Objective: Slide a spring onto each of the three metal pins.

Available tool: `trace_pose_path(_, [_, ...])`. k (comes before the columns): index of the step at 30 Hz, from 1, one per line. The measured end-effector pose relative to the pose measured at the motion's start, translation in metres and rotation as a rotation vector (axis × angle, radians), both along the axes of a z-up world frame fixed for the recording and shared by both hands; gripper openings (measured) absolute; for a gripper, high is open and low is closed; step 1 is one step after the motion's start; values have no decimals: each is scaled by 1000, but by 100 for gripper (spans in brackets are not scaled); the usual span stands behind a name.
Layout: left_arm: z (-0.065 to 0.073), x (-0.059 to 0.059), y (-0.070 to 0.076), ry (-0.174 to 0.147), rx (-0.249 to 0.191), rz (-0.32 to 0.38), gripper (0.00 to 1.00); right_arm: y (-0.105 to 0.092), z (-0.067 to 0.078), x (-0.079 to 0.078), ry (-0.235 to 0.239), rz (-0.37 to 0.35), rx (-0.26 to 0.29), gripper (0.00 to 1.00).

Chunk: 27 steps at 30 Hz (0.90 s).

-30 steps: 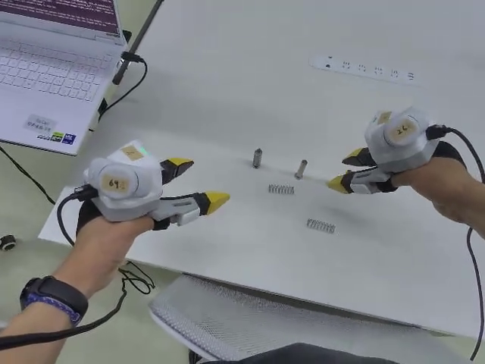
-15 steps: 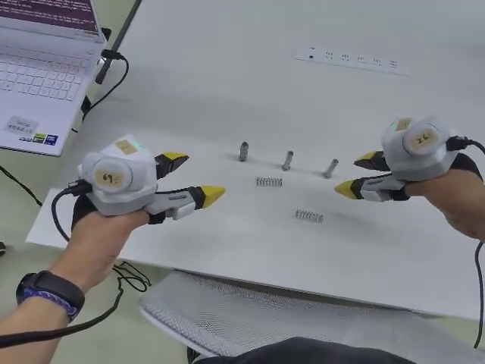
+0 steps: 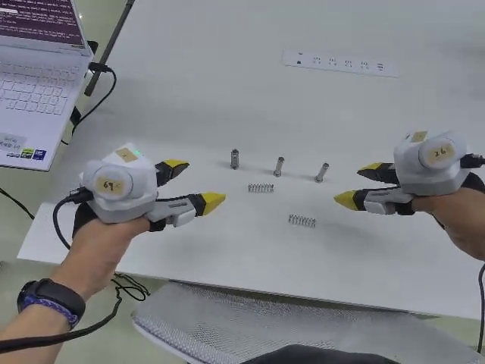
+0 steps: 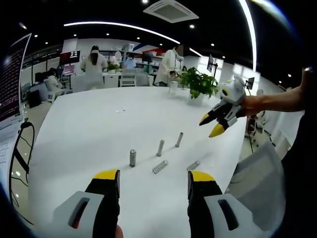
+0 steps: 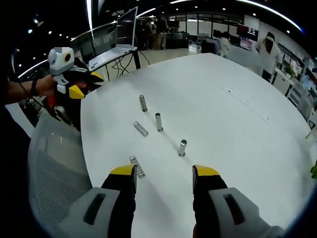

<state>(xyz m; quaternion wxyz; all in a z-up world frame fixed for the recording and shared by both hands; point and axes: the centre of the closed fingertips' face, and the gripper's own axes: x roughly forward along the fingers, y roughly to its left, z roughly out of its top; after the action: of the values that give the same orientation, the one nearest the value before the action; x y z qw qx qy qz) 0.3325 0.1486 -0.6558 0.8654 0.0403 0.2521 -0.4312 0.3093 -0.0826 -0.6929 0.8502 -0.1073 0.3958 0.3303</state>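
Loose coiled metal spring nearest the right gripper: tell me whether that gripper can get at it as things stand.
Probably yes. The small coiled metal spring lies flat on the white table, and the right gripper hovers beside it, jaws open, with nothing between them.

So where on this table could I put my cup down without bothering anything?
The widest bare patch of table lies between the pins and the power strip. A narrower strip runs from the springs to the near edge. The middle is crowded: pins and springs sit close, flanked by the left gripper and right gripper.
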Motion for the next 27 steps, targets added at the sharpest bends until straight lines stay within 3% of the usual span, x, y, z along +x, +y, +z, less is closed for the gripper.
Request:
trace_pose_path(12, [-1,6,-11,3,12,-25,50,-5,2,-10,-11,-50,51,46])
trace_pose_path(27, [-12,14,-41,15,46,-114,49,-20,10,-23,-41,-116,96,48])
